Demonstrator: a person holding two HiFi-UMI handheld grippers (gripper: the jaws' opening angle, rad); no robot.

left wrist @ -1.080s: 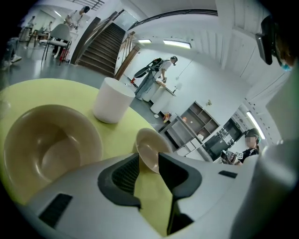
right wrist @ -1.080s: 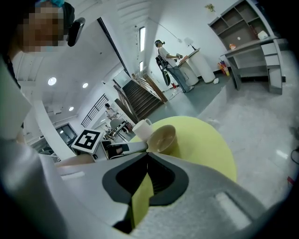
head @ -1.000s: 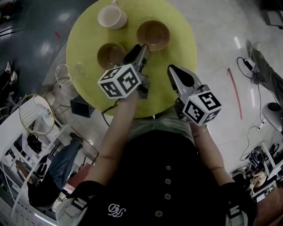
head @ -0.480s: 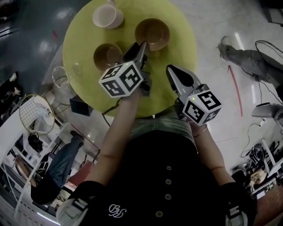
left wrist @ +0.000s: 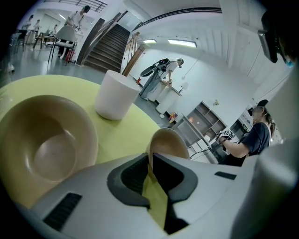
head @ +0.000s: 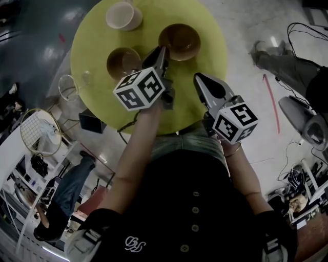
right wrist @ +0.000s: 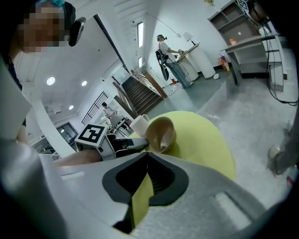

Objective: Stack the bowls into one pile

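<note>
A round yellow-green table [head: 205, 102] fills the upper middle of the head view, on a glossy pale floor with cables at the right edge. It carries two brown bowls and one white cup. One bowl [head: 122, 61] sits left of centre. The other bowl [head: 179, 41] is up and to its right, apart from the first and not stacked. The cup [head: 123, 15] stands at the top of the frame above the left-hand bowl.

There are two grippers. The left gripper [head: 163, 51] points between the bowls, its tip just beside the lower left rim of the right-hand bowl; its jaws are pressed together with nothing in them. Its marker cube covers the table below the left-hand bowl. The right gripper [head: 197, 78] hangs lower right over bare tabletop, jaws likewise closed and empty.

A wire fan [head: 40, 132] stands at the left edge, and a seated person [head: 66, 194] is at lower left.
</note>
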